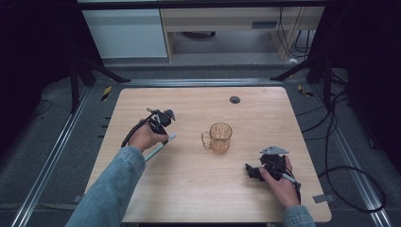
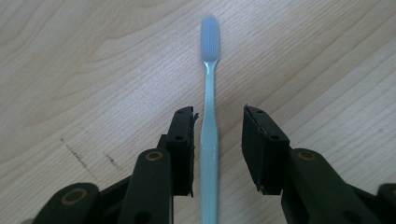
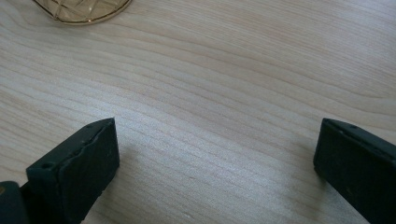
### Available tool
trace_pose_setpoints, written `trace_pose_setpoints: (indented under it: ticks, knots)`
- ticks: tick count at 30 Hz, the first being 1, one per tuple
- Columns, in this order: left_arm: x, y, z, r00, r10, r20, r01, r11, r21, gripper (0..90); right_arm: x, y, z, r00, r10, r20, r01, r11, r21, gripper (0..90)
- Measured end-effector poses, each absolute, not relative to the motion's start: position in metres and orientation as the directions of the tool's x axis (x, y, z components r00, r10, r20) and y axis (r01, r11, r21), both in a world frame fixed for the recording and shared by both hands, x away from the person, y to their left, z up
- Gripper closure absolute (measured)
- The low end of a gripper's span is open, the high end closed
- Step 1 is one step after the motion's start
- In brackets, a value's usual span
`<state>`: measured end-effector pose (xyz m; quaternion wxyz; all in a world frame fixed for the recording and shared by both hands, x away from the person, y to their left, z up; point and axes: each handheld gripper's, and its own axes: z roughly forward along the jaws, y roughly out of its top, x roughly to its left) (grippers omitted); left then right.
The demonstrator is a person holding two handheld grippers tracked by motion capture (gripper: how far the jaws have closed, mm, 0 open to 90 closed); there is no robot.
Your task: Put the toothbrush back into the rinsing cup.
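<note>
Denim covers our left forearm (image 1: 111,187) where it comes in from the near edge of the high view, and our right hand (image 1: 279,182) sits low at the right. Our right hand-held gripper (image 1: 257,171) rests near the desk's (image 1: 198,189) front right part, jaws spread wide with bare wood between them; in its own view the two black pads (image 3: 79,163) stand far apart and nothing lies in the gap.

Farther in on the left, our left hand (image 1: 144,138) holds the left hand-held gripper (image 1: 166,137) down over the toothbrush (image 1: 160,145). That brush lies flat on the desk, left of centre, its pale handle running under our hand and its head pointing toward the mug. In the left gripper view the jaws straddle the handle (image 2: 208,154): one pad (image 2: 183,149) looks to be just at the handle's edge, the other pad (image 2: 259,147) stands apart from it with wood showing between. So the jaws are partly closed around the brush without clamping it. The bristle head (image 2: 210,39) lies beyond the tips, a little blurred.

Amber glass marks the mug (image 1: 220,137), upright near the desk's middle, handle to its left, well apart from both grippers; its rim (image 3: 81,14) shows at the top of the right gripper view. Beyond it a small dark cap (image 1: 235,99) sits near the far edge.
</note>
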<state>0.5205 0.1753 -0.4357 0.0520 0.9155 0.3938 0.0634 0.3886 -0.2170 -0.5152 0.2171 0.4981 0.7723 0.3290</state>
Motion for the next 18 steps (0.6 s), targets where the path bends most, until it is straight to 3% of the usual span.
trace_pose_setpoints:
  ticks: [18]
  knots:
    - [0.524, 0.179, -0.454, 0.677, 0.734, 0.056, 0.728, -0.679, 0.099, 70.3, 0.389, -0.218, -0.516, -0.413, 0.911, -0.013, 0.622, 0.292, 0.727, 0.6]
